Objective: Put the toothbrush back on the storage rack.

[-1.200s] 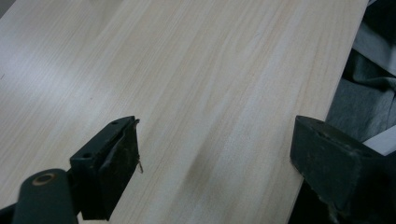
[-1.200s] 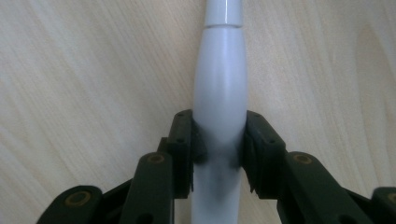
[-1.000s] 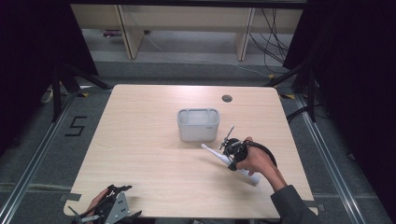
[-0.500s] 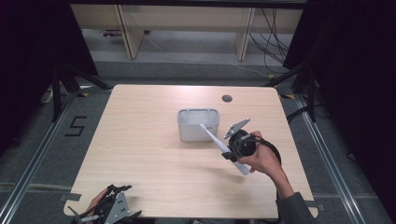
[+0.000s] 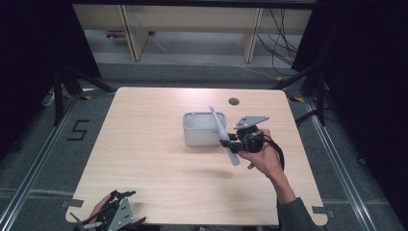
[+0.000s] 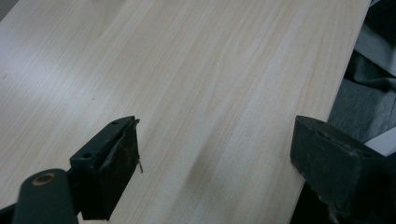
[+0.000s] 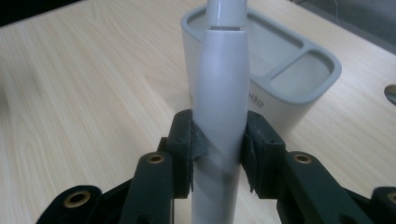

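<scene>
- Table (image 5: 159, 159) of pale wood is the biggest thing here; a small round hole (image 5: 234, 101) sits near its far edge.
- Grey holder (image 5: 204, 128), a box with compartments, stands around the middle of the table, slightly right.
- Right hand (image 5: 262, 161) reaches in from the near right, forearm angled toward the holder, wrist lifted above the tabletop.
- Right gripper (image 5: 230, 140) sits just right of the holder with its jaws narrowed onto an electric toothbrush (image 5: 222, 133), pads pressing the thick handle on both sides.
- Toothbrush is off the table and tilted, head pointing far and up over the holder's right end, base hanging toward the near side.
- Step in hand, I judge: carrying the toothbrush to the holder. Next it likely needs standing more upright and its base lined up over a compartment before lowering.
- Left gripper (image 5: 115, 219) rests at the near left table edge, jaws wide apart with nothing between them.
</scene>
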Available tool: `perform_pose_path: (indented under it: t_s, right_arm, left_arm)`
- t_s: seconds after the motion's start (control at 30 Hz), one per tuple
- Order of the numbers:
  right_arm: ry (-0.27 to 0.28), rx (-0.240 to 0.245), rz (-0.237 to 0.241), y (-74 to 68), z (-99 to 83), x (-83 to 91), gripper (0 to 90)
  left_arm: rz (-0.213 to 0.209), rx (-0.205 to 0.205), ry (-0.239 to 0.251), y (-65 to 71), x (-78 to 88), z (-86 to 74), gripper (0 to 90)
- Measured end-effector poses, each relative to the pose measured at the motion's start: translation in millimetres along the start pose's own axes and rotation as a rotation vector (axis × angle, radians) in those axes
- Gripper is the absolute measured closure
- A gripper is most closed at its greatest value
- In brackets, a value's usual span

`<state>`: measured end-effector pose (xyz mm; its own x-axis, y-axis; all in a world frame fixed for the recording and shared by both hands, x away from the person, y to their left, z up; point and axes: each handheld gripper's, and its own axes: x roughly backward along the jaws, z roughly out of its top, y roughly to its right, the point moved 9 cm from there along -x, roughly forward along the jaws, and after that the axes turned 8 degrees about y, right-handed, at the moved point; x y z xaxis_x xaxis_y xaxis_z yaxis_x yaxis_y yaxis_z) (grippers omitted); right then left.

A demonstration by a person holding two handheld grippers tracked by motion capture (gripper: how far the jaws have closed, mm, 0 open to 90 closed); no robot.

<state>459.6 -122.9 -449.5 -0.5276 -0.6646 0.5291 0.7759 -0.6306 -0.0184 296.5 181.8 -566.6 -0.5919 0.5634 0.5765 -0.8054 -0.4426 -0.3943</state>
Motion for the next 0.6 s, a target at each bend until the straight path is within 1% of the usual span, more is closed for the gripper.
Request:
perform_pose_path:
  t_s: [0.03, 0.07, 0.1, 0.13, 0.17, 0.2, 0.23, 0.27, 0.3, 0.33, 0.37, 0.4, 0.43, 0.47, 0.5, 0.53, 0.6]
  right_arm:
    - [0.021, -0.006, 0.004, -0.6, 4.1, -0.7, 66.7]
    - [0.04, -0.017, -0.004, -0.9, 7.3, -1.5, 66.7]
    - [0.05, -0.012, 0.008, -1.5, 10.2, -2.5, 66.7]
    - [0.071, 0.003, 0.009, -0.4, 13.4, -4.3, 66.7]
    - [0.085, 0.009, -0.001, 0.6, 16.5, -5.1, 66.7]
    - [0.085, -0.001, -0.002, 0.0, 18.4, -5.7, 66.7]
    - [0.097, -0.013, -0.011, 0.3, 21.0, -6.6, 66.7]
    - [0.108, -0.011, -0.004, 0.2, 24.1, -8.1, 66.7]
    - [0.119, 0.0, -0.006, 1.4, 26.3, -8.8, 66.7]
    - [0.126, -0.013, 0.005, 0.0, 28.3, -10.6, 66.7]
    - [0.137, -0.006, -0.003, 1.0, 30.2, -12.0, 66.7]
    - [0.141, -0.015, -0.011, 1.3, 31.1, -12.5, 66.7]
    - [0.139, -0.027, -0.005, 0.5, 32.0, -13.1, 66.7]
    - [0.151, -0.027, -0.003, 1.1, 34.1, -14.4, 66.7]
    - [0.175, -0.018, -0.008, 2.7, 37.3, -15.8, 66.7]
    - [0.197, -0.045, -0.011, 2.3, 41.8, -16.6, 66.7]
    - [0.198, -0.039, -0.003, 2.7, 43.9, -16.5, 66.7]
  left_arm:
    - [-0.007, 0.0, -0.003, 0.3, 0.4, -0.4, 15.1]
    - [-0.004, 0.001, -0.002, 0.1, 0.2, -0.5, 15.1]
    - [-0.007, 0.001, -0.001, 0.2, 0.1, -0.5, 15.1]
    - [-0.008, 0.002, 0.0, 0.4, 0.1, -0.4, 15.1]
    - [-0.001, -0.001, -0.002, 0.1, 0.0, -0.3, 15.1]
    - [-0.001, -0.002, 0.001, 0.0, -0.1, 0.1, 15.1]
    - [-0.002, -0.001, 0.002, 0.0, -0.1, 0.4, 15.1]
    - [-0.002, -0.002, 0.001, 0.0, 0.0, 0.4, 15.1]
    - [-0.002, -0.001, 0.001, 0.0, -0.1, 0.2, 15.1]
    - [0.002, -0.001, 0.0, -0.1, -0.2, 0.0, 15.1]
    - [0.001, 0.0, -0.001, 0.0, -0.3, -0.2, 15.1]
    - [-0.003, 0.001, -0.003, 0.3, -0.4, -0.4, 15.1]
    - [-0.004, 0.0, -0.003, 0.4, -0.4, -0.5, 15.1]
    - [-0.004, 0.0, -0.002, 0.4, -0.4, -0.4, 15.1]
    - [-0.001, 0.0, -0.001, 0.3, -0.5, -0.2, 15.1]
    - [0.001, 0.0, 0.0, 0.1, -0.4, 0.0, 15.1]
    - [0.001, -0.001, 0.0, 0.3, -0.3, 0.0, 15.1]
